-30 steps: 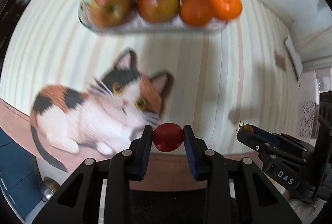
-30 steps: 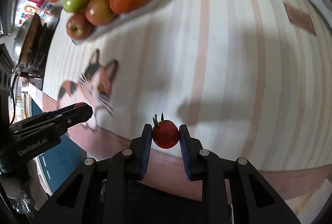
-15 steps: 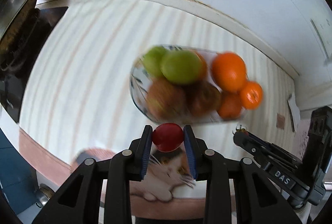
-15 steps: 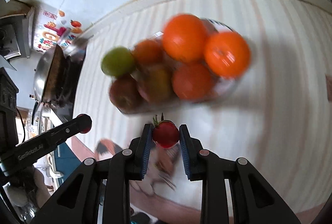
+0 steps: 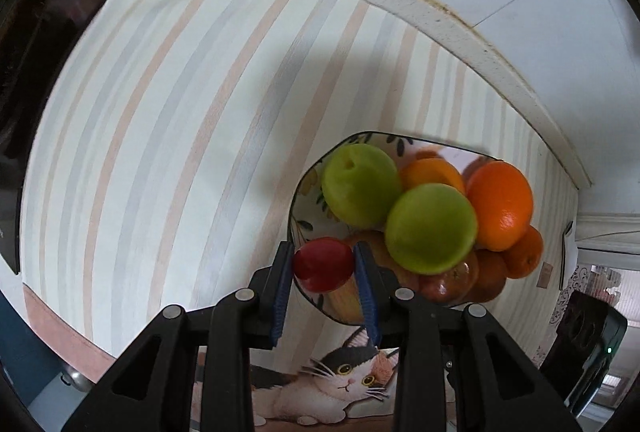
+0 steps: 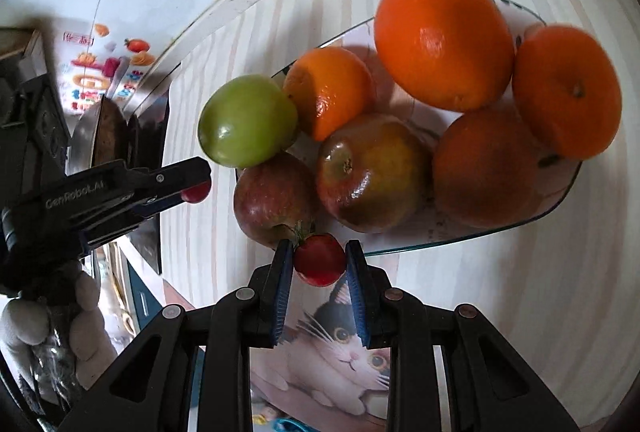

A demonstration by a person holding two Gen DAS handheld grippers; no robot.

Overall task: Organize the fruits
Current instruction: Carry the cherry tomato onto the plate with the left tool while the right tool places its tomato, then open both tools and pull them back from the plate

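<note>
My left gripper is shut on a small red tomato and hangs over the left rim of the glass fruit plate. The plate holds green apples, oranges and red apples piled together. My right gripper is shut on a second red tomato with a green stem, just in front of the plate's near edge, close to a red apple. In the right wrist view the left gripper shows at the left, tomato between its tips.
The plate sits on a striped tablecloth with a cat picture near the front edge. A white wall ledge runs behind. A dark stove and pan stand at the left. A gloved hand holds the left gripper.
Both grippers have travelled from over the cat picture toward the fruit plate, each still holding its tomato. The plate now lies right beneath and ahead of the fingertips.
</note>
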